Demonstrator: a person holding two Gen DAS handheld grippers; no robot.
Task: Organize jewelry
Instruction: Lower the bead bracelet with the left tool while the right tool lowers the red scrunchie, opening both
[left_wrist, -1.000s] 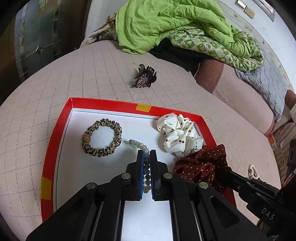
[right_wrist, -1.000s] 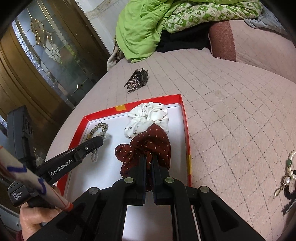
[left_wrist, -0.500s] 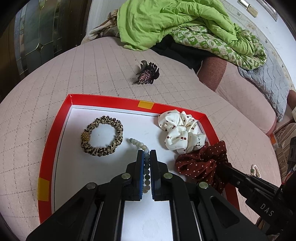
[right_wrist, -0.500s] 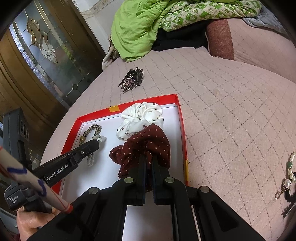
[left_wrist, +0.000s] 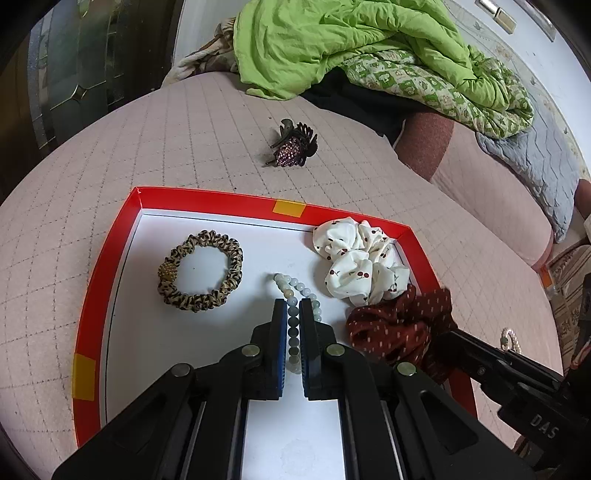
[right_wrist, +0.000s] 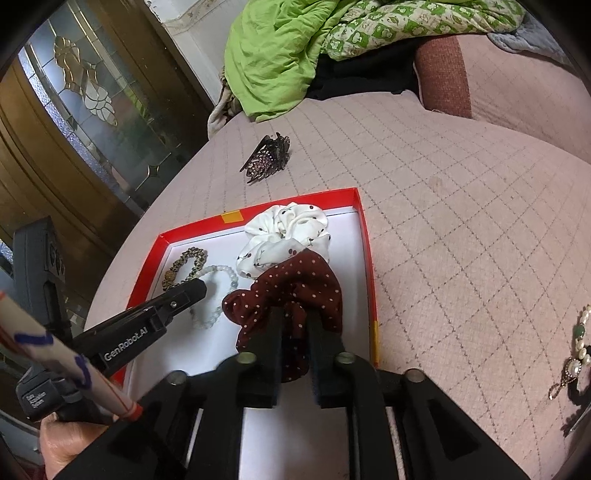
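Observation:
A red-rimmed tray (left_wrist: 207, 197) with a white floor lies on the pink quilted bed. In it are a leopard-print scrunchie (left_wrist: 201, 271), a white cherry-print scrunchie (left_wrist: 360, 264) and a pale green bead bracelet (left_wrist: 295, 291). My left gripper (left_wrist: 293, 306) is shut on the bead bracelet over the tray floor. My right gripper (right_wrist: 295, 314) is shut on a dark red dotted scrunchie (right_wrist: 291, 288), which rests at the tray's right side; its jaws have parted a little. The tray (right_wrist: 364, 236) also shows in the right wrist view.
A dark rhinestone claw clip (left_wrist: 293, 146) lies on the bed beyond the tray. A pearl necklace (right_wrist: 576, 347) lies on the bed to the right. A green quilt (left_wrist: 332, 40) is piled at the back. A glass door (right_wrist: 85, 88) stands at the left.
My right gripper's jaws have widened slightly around the dark red scrunchie, which has settled lower in the tray. My left gripper still holds the bead bracelet in the same place.

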